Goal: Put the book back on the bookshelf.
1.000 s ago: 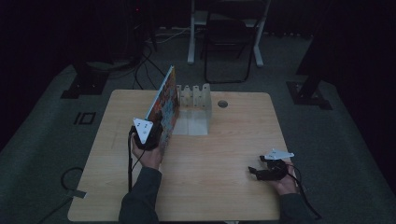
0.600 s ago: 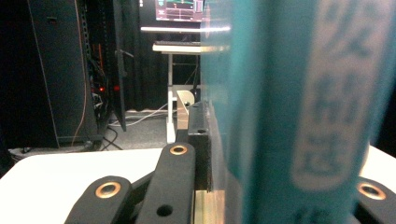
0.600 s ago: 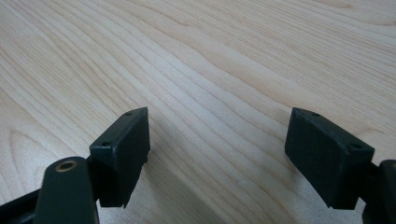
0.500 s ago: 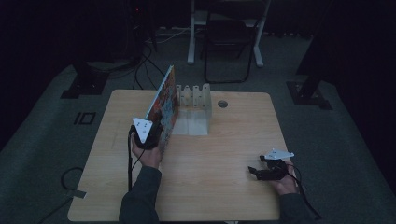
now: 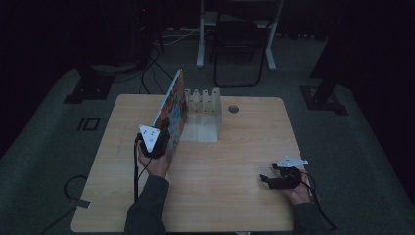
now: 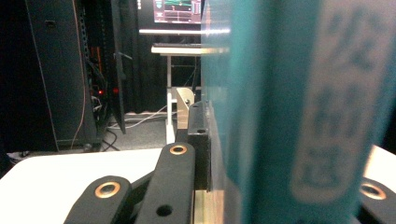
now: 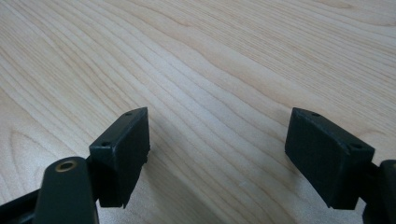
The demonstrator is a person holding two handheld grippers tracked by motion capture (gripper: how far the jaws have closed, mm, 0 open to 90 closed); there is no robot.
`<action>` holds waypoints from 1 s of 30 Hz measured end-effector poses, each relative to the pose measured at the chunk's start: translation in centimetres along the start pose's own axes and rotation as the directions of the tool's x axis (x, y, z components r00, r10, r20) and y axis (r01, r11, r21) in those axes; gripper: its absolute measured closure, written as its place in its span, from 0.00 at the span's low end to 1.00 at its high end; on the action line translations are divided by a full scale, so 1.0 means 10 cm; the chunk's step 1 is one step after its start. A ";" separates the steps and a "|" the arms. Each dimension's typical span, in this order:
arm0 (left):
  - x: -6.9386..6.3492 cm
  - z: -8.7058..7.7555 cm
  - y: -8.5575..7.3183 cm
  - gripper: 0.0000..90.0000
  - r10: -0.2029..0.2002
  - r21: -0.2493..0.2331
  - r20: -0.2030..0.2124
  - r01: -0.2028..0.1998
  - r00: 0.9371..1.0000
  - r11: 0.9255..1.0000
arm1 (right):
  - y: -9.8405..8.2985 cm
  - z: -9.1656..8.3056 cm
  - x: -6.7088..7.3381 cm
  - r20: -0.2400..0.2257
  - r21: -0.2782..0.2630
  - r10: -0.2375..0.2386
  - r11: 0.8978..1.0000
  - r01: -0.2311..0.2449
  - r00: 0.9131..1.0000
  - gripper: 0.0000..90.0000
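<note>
high view above the table [image 5: 235, 161] looking down, claw views close-up, all sharing the tabletop

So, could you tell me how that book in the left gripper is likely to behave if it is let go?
The book stands on edge, leaning, clamped by the left gripper, so it would probably tip over. It looks stiff, holding flat. The rack beside it might catch it.
</note>
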State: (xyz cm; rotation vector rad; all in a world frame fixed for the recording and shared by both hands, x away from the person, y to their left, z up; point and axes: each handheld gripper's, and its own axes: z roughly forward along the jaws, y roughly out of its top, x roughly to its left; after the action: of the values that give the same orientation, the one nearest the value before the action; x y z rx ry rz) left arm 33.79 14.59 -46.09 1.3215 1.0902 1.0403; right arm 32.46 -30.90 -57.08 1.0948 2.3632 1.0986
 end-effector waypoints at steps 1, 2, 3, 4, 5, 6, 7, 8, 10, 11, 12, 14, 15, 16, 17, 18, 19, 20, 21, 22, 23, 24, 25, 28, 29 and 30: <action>0.01 0.00 -0.01 0.90 -0.002 0.000 0.000 0.002 1.000 1.000 | 0.00 0.00 0.00 0.000 0.000 -0.001 1.000 0.001 1.000 0.24; 0.01 -0.01 -0.02 0.90 -0.004 0.000 0.001 0.004 1.000 1.000 | 0.00 0.00 0.00 0.000 0.000 -0.002 1.000 0.002 1.000 0.24; 0.02 -0.01 -0.03 0.90 -0.006 -0.002 0.001 0.006 1.000 1.000 | 0.00 0.00 0.00 0.000 0.000 -0.002 1.000 0.002 1.000 0.24; 0.02 -0.01 -0.03 0.90 -0.006 -0.002 0.001 0.006 1.000 1.000 | 0.00 0.00 0.00 0.000 0.000 -0.001 1.000 0.001 1.000 0.24; 0.03 -0.02 -0.04 0.90 -0.007 -0.001 0.003 0.007 1.000 1.000 | 0.00 0.00 0.00 0.000 0.000 -0.001 1.000 0.001 1.000 0.24; 0.04 -0.02 -0.04 0.90 -0.008 -0.002 0.004 0.008 1.000 1.000 | 0.00 0.00 0.00 0.001 0.000 -0.002 1.000 0.002 1.000 0.24; 0.04 -0.02 -0.04 0.90 -0.011 -0.004 0.004 0.011 1.000 1.000 | 0.00 0.00 0.00 0.002 0.001 -0.004 1.000 0.004 1.000 0.24; 0.05 -0.02 -0.04 0.89 -0.011 -0.003 0.005 0.011 1.000 1.000 | 0.00 0.00 0.00 0.003 0.001 -0.005 1.000 0.005 1.000 0.24; 0.05 -0.03 -0.04 0.89 -0.008 -0.002 0.004 0.008 1.000 1.000 | 0.00 0.00 0.01 0.003 0.000 -0.006 1.000 0.006 1.000 0.24; 0.06 -0.03 -0.05 0.89 -0.008 -0.003 0.004 0.008 1.000 1.000 | 0.00 0.00 0.01 0.003 0.000 -0.006 1.000 0.006 1.000 0.24; 0.06 -0.03 -0.05 0.89 -0.006 -0.004 0.004 0.006 1.000 1.000 | 0.00 0.00 0.01 0.003 0.001 -0.006 1.000 0.006 1.000 0.24; 0.07 -0.03 -0.05 0.89 -0.004 -0.005 0.005 0.004 1.000 1.000 | 0.00 0.00 0.01 0.002 0.000 -0.008 1.000 0.008 1.000 0.24; 0.07 -0.03 -0.05 0.89 -0.004 -0.006 0.004 0.004 1.000 1.000 | 0.00 0.00 0.01 0.002 0.000 -0.008 1.000 0.008 1.000 0.24; 0.08 -0.03 -0.05 0.89 -0.006 -0.006 0.006 0.006 1.000 1.000 | 0.00 0.00 0.01 0.002 0.000 -0.007 1.000 0.007 1.000 0.24; 0.08 -0.03 -0.05 0.89 -0.004 -0.006 0.007 0.004 1.000 1.000 | 0.00 0.00 0.01 0.002 0.000 -0.007 1.000 0.007 1.000 0.24; 0.08 -0.03 -0.05 0.89 0.000 -0.005 0.006 0.000 1.000 1.000 | 0.00 0.00 0.01 0.002 0.000 -0.007 1.000 0.007 1.000 0.24; 0.08 -0.03 -0.05 0.89 0.001 -0.006 0.006 -0.001 1.000 1.000 | 0.00 0.00 0.01 0.002 0.000 -0.007 1.000 0.007 1.000 0.24; 0.08 -0.03 -0.05 0.88 0.001 -0.007 0.005 -0.001 1.000 1.000 | 0.00 0.00 0.01 0.001 0.000 -0.007 1.000 0.007 1.000 0.24; 0.09 -0.03 -0.05 0.88 0.002 -0.008 0.006 -0.002 1.000 1.000 | 0.00 0.00 0.01 0.001 0.000 -0.007 1.000 0.007 1.000 0.24; 0.09 -0.03 -0.05 0.88 0.005 -0.008 0.005 -0.005 1.000 1.000 | 0.00 0.00 0.01 0.001 0.000 -0.007 1.000 0.007 1.000 0.24; 0.09 -0.03 -0.05 0.88 0.009 -0.009 0.006 -0.009 1.000 1.000 | 0.00 0.00 0.01 0.001 0.001 -0.009 1.000 0.009 1.000 0.23; 0.09 -0.03 -0.05 0.88 0.010 -0.011 0.006 -0.010 1.000 1.000 | 0.00 0.00 0.01 0.001 0.000 -0.009 1.000 0.009 1.000 0.23; 0.09 -0.04 -0.05 0.88 0.012 -0.012 0.005 -0.012 1.000 1.000 | 0.00 0.00 0.01 0.001 0.000 -0.009 1.000 0.009 1.000 0.23; 0.11 -0.05 -0.05 0.85 0.011 -0.020 0.005 -0.011 1.000 1.000 | 0.00 0.00 0.01 0.000 0.001 -0.010 1.000 0.010 1.000 0.23; 0.12 -0.05 -0.05 0.83 0.012 -0.022 0.005 -0.011 1.000 1.000 | 0.00 0.00 0.01 0.000 0.000 -0.009 1.000 0.009 1.000 0.23; 0.12 -0.05 -0.05 0.81 0.012 -0.022 0.005 -0.011 1.000 1.000 | 0.00 0.00 0.01 0.000 0.000 -0.009 1.000 0.009 1.000 0.23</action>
State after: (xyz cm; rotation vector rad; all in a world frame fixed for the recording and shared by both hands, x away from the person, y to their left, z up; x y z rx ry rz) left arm 33.50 15.81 -46.53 1.3138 1.0662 1.0542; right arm 32.36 -30.80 -57.09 1.0833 2.3657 1.0950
